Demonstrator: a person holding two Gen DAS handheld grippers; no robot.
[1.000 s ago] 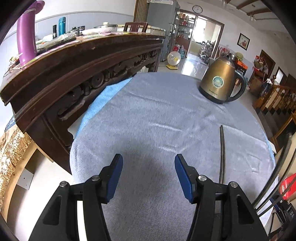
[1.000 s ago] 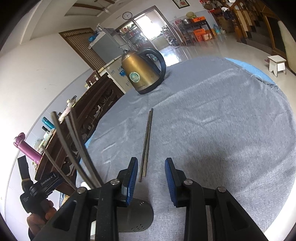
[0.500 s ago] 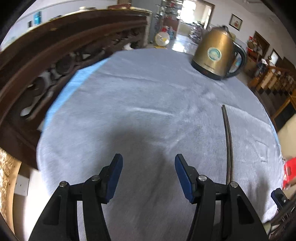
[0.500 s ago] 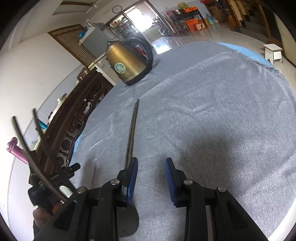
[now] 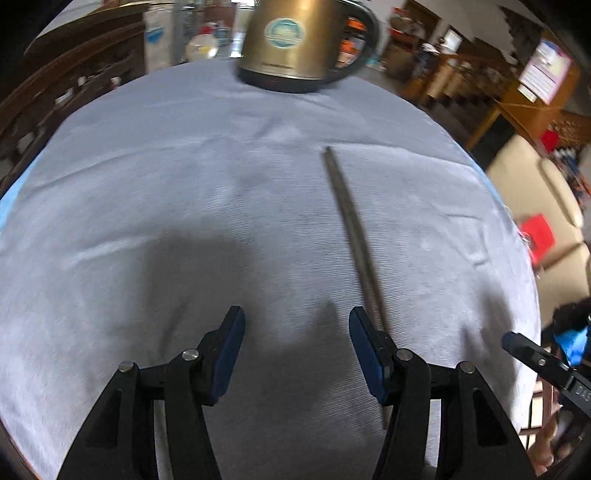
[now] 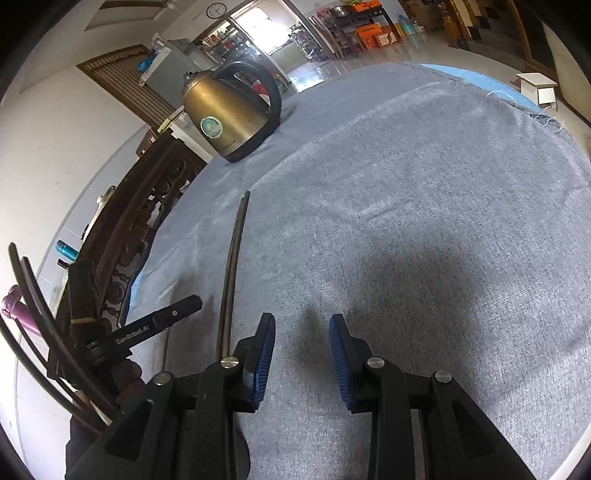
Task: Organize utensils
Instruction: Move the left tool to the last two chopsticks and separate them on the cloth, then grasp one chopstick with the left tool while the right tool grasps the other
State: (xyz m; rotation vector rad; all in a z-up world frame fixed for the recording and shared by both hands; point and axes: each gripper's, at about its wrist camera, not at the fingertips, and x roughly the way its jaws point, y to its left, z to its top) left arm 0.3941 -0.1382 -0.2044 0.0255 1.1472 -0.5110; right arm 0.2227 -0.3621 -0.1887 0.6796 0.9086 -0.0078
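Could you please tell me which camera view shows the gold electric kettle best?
The right wrist view: the gold electric kettle appears whole and sharp, with lid, black handle and round label. The left wrist view shows it blurred, its top cut off by the frame.

cloth (image 5: 184, 192): pale grey-blue, fine ribbed weave; brighter blue edge at far right in the right view
chopsticks (image 5: 351, 229): dark grey-brown, dull metallic sheen
kettle (image 6: 225, 114): brassy gold body, black handle and base, round teal-and-white badge
left gripper (image 5: 297, 350): black frame, blue pads, silver rivets
right gripper (image 6: 302, 356): black frame, blue ribbed pads, silver rivets
cabinet (image 6: 147, 206): dark brown carved wood, far left
holder chopsticks (image 6: 44, 325): near-black, near left
bottle (image 6: 66, 249): teal, left
stool (image 6: 537, 86): white, far right
clock (image 6: 216, 10): white face, dark rim
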